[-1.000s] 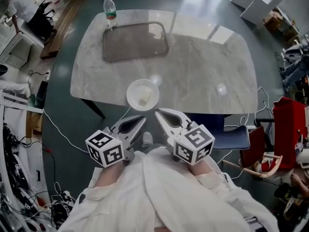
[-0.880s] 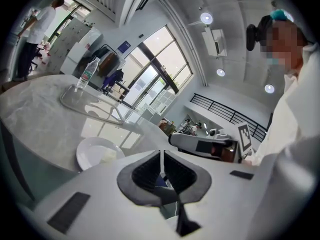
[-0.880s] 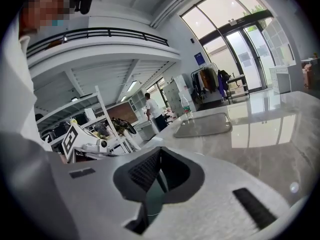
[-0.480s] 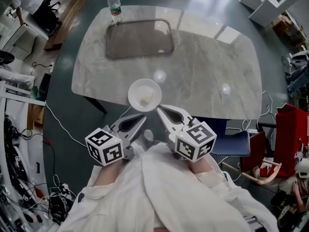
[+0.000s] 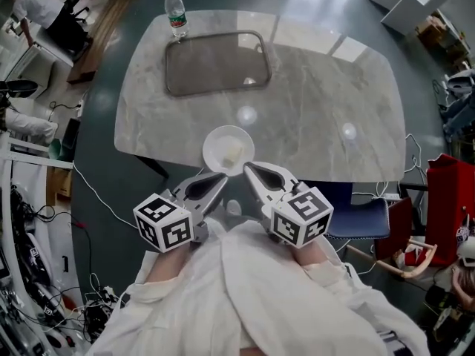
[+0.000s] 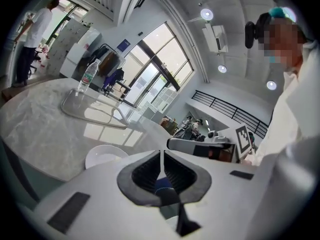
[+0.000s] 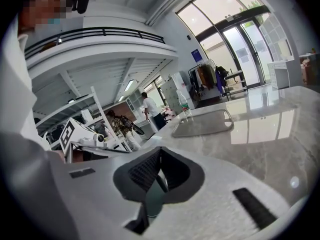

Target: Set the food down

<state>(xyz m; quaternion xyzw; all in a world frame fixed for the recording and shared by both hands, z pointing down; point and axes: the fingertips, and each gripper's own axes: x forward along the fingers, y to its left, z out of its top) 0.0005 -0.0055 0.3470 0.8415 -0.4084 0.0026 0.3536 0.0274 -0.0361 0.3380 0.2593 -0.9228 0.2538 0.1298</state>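
Head view: marble table (image 5: 319, 102), white plate (image 5: 212, 144) at its near edge, a little left of the middle. The food (image 5: 233, 153), one pale piece, lies in the plate, right of its centre. Nothing holds it.

Left gripper (image 5: 223, 179): jaws together, nothing between them; the left gripper view (image 6: 161, 156) shows the ribbed pads meeting in a thin line. Its tip points at the near rim of the plate from just off the table's near edge, close but apart. In that view the plate (image 6: 95, 156) shows to the left of the jaws.

Right gripper (image 5: 247, 167): jaws together, empty; the right gripper view (image 7: 160, 156) shows the pads meeting with nothing clamped. Its tip sits at the plate's near right rim in the head view; contact cannot be told. The two grippers angle inward toward each other, tips near, marker cubes well apart over the person's white coat.

Clear tray (image 5: 217, 61) lies toward the table's far left corner. A water bottle (image 5: 176, 13) stands upright at the tray's far left corner, just beside it. Both show again in the left gripper view (tray (image 6: 95, 111), bottle (image 6: 87, 76)) and in the right gripper view (tray (image 7: 202, 124), bottle (image 7: 184, 103)).

Blue chair (image 5: 356, 213) stands off the table's near right edge
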